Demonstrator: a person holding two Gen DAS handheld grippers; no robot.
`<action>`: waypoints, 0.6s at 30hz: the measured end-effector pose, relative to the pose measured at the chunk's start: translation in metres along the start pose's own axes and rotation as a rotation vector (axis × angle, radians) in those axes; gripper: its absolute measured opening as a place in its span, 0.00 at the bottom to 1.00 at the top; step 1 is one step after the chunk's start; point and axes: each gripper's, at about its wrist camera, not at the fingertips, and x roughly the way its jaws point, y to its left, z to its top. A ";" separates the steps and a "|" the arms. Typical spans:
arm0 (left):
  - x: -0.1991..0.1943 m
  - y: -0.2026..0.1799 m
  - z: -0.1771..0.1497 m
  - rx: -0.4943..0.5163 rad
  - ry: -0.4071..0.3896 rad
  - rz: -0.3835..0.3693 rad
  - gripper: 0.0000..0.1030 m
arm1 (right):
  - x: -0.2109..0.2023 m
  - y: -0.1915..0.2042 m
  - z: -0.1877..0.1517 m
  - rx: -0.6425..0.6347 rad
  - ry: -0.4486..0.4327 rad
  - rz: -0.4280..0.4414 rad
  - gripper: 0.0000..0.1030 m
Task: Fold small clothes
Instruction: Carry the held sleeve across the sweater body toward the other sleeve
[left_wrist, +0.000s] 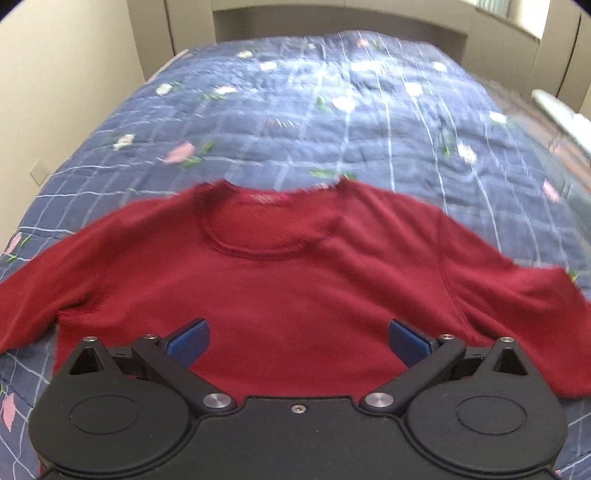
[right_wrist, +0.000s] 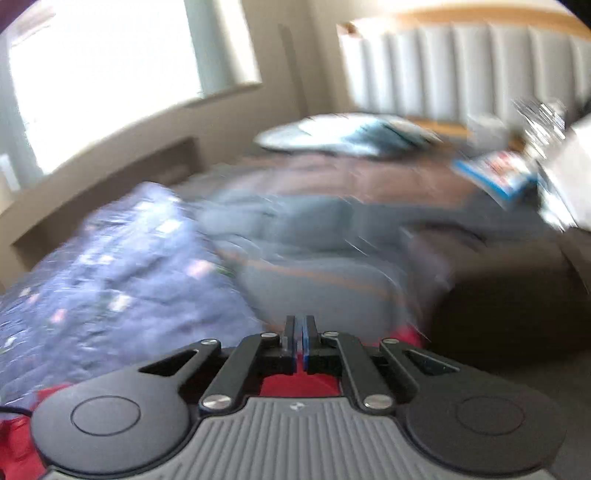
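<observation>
A dark red long-sleeved sweater (left_wrist: 295, 280) lies flat, front up, on the blue quilted bedspread (left_wrist: 332, 110), neck away from me, sleeves spread left and right. My left gripper (left_wrist: 299, 341) is open and empty above the sweater's lower body, blue pads (left_wrist: 188, 341) wide apart. My right gripper (right_wrist: 300, 345) has its fingers pressed together. Red fabric (right_wrist: 295, 384) shows just below and behind them; the view is blurred and I cannot tell whether the fingers pinch it.
The bed's left edge runs beside a beige wall (left_wrist: 55, 92). In the right wrist view a grey and brown blanket (right_wrist: 332, 229), a pale pillow (right_wrist: 351, 136), a padded headboard (right_wrist: 461, 62) and a magazine (right_wrist: 498, 173) lie ahead.
</observation>
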 end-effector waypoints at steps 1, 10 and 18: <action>-0.006 0.011 0.001 -0.018 -0.014 -0.020 0.99 | -0.005 0.013 0.008 -0.023 -0.015 0.026 0.01; -0.032 0.098 0.011 -0.097 -0.047 -0.063 0.99 | -0.048 0.159 0.036 -0.186 -0.095 0.336 0.00; -0.054 0.183 0.011 -0.114 -0.054 -0.017 0.99 | -0.061 0.264 -0.029 -0.259 0.033 0.497 0.01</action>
